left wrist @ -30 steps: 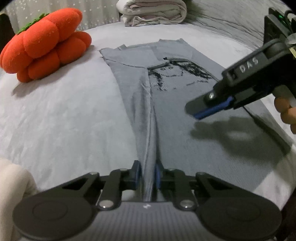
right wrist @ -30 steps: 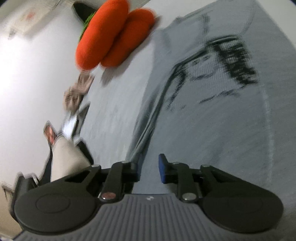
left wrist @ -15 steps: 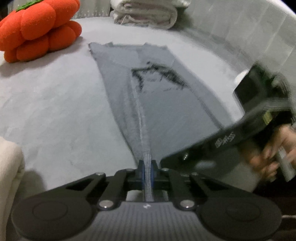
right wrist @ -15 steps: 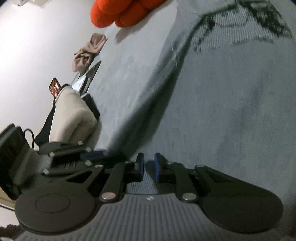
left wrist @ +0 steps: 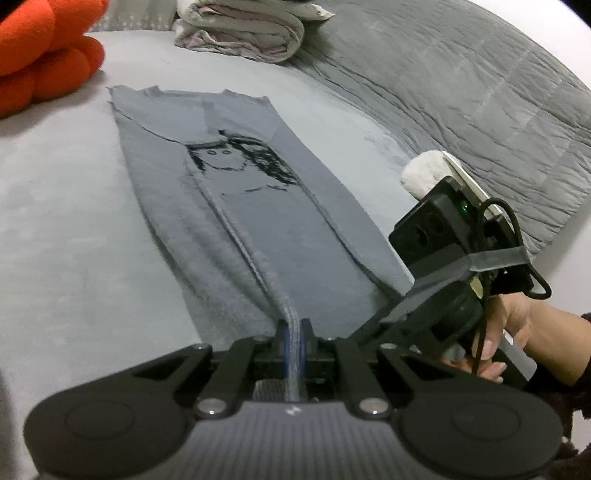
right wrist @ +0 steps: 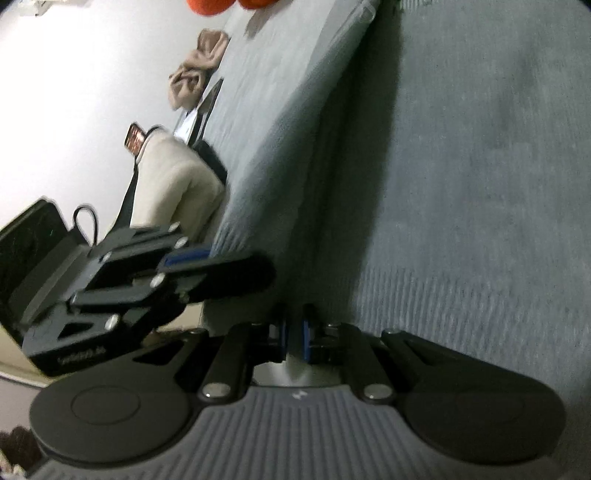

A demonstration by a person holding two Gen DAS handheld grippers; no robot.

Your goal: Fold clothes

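One grey T-shirt lies lengthwise on the bed, both sides folded inward, printed side up; its collar end points toward 12 o'clock, its hem toward 6 o'clock. Two grippers are at the hem. The left gripper has its jaws clamped on a raised ridge of hem fabric. The right gripper, at 3 o'clock of the left one in the left wrist view, has its jaws closing on grey cloth, probably the hem corner; that view is blurred.

One orange plush cushion sits at 10 o'clock, one folded pale blanket at 12 o'clock, one grey quilt at 1 to 3 o'clock. One beige garment lies near the bed's far edge.

The bed surface is light grey fabric; a white wall borders it. Bare sheet flanks the shirt on its 9 o'clock side.
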